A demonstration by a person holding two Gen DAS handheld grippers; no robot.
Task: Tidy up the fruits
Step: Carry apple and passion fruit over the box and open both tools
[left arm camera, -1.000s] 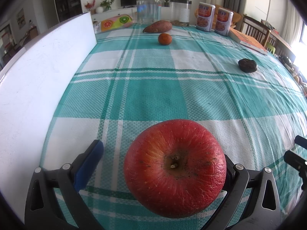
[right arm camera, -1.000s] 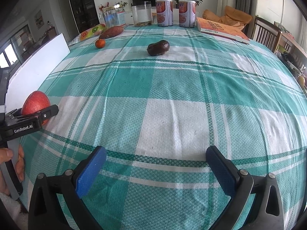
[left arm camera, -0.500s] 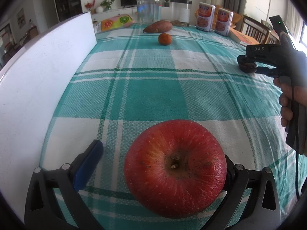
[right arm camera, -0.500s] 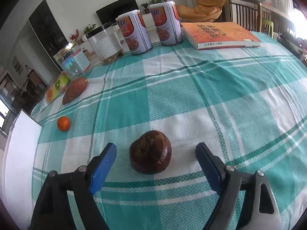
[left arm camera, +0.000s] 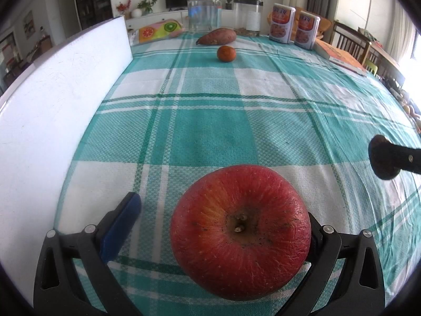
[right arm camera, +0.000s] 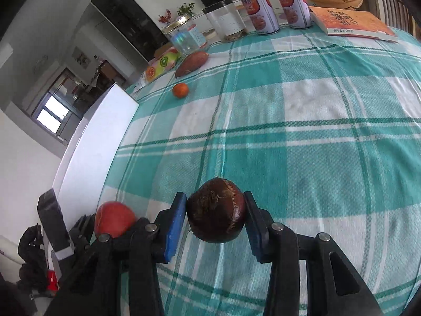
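The right gripper [right arm camera: 215, 217] tilted downward, both blue pads clamped against a dark brown fruit [right arm camera: 216, 210]. The left gripper [left arm camera: 223, 226] angled down too, jaws spread wide, one pad clear of the red apple [left arm camera: 240, 237].

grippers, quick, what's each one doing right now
Left hand-held gripper: open, red apple against one finger only.
Right hand-held gripper: shut on the dark brown fruit.

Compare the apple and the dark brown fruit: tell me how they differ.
The apple is red and smooth; the brown fruit is dark with fibrous tufts. The apple touches only one pad of the left gripper, a gap at the other; the brown fruit is clamped between both pads of the right gripper. Both are roundish.
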